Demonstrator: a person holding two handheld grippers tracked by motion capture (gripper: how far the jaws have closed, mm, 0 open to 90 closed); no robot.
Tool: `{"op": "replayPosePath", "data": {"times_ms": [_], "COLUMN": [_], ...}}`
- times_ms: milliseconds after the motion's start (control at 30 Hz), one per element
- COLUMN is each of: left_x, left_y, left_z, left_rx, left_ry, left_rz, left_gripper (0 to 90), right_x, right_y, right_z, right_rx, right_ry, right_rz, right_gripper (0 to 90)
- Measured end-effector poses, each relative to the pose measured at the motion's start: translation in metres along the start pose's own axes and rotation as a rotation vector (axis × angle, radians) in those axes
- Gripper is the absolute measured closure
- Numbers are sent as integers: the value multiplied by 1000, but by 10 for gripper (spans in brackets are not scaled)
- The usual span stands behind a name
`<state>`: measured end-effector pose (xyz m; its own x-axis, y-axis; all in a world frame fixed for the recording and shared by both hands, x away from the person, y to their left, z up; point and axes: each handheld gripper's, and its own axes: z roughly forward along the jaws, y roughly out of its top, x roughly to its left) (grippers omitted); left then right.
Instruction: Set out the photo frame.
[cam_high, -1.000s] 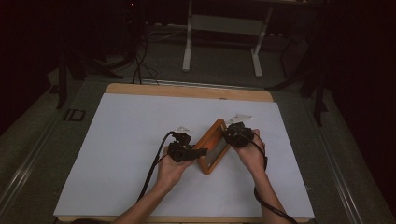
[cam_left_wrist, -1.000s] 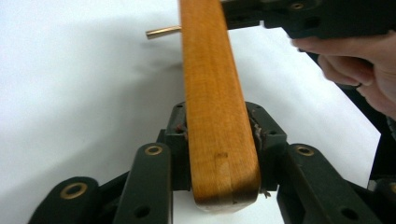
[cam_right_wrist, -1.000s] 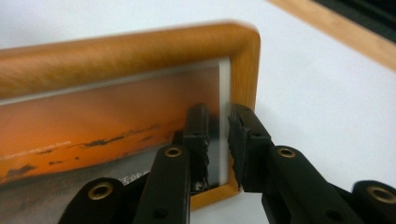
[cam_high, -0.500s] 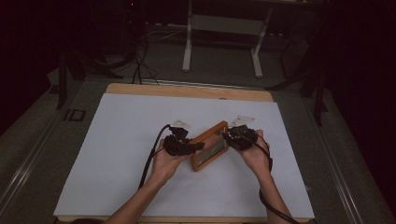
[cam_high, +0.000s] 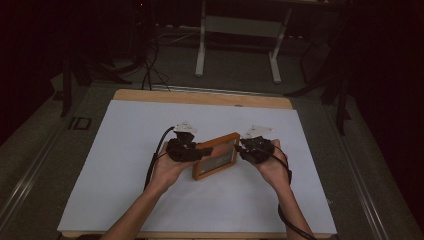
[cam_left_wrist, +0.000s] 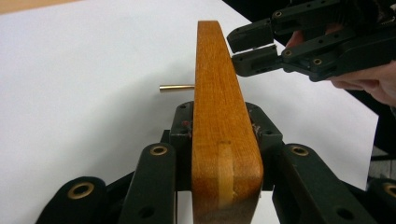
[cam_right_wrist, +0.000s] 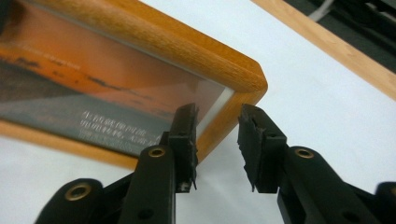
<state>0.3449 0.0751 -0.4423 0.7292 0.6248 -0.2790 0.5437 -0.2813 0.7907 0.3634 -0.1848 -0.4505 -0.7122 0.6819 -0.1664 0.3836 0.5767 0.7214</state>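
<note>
On the white desk (cam_high: 125, 165), just below its centre, I have the wooden picture frame (cam_high: 216, 156) between my two tools, its long axis running from about 8 o'clock up to 2 o'clock in the high view. My left gripper (cam_high: 187, 150) sits at the frame's 9 o'clock end with its jaws pinching the wood across its thickness; in the left gripper view the frame's edge (cam_left_wrist: 219, 121) stands upright between them and runs straight away from the camera. A thin brass rod (cam_left_wrist: 176, 87) sticks out from the frame's left face there, probably a stand peg, though I can't be sure.

My right gripper (cam_high: 248, 146) is at the frame's 3 o'clock corner. Its jaws have just been opening and stand spread, touching nothing; in the right gripper view the frame corner (cam_right_wrist: 243, 79) lies at about 11 o'clock from them, just ahead, with the glass front tilted toward me.

So the left hand carries the frame alone. For the right jaws to retake it, I judge they must go forward and slightly left onto that corner.
</note>
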Motion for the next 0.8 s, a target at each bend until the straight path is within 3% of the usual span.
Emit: {"op": "replayPosePath", "data": {"times_ms": [67, 267, 333, 433, 467, 500, 600, 700, 800], "left_x": [3, 10, 11, 10, 10, 10, 10, 9, 5], "left_y": [0, 3, 5, 10, 10, 12, 13, 11, 10], "left_z": [-3, -11, -14, -21, -21, -25, -27, -24, -23], "left_rx": [-6, -15, -12, -1, -1, 6, 16, 25, 23], "left_ry": [-4, 3, 13, 12, 12, -3, -23, -39, -64], "left_rz": [-1, -13, 3, 64, 64, 89, 114, 137, 181], "left_gripper": [693, 693, 693, 693, 692, 693, 692, 691, 690], "right_x": [1, 5, 6, 9, 10, 11, 14, 15, 15], "right_y": [0, 3, 4, 8, 9, 10, 14, 19, 25], "right_z": [-1, -3, -3, -7, -9, -11, -15, -19, -16], "right_rx": [1, -13, -15, -35, -44, -48, -72, -99, -103], "right_ry": [39, 79, 82, 104, 111, 116, 124, 129, 179], "right_rz": [-3, -30, -34, -56, -59, -62, -76, -94, -130], "right_gripper": [650, 638, 634, 629, 627, 625, 608, 555, 468]}}
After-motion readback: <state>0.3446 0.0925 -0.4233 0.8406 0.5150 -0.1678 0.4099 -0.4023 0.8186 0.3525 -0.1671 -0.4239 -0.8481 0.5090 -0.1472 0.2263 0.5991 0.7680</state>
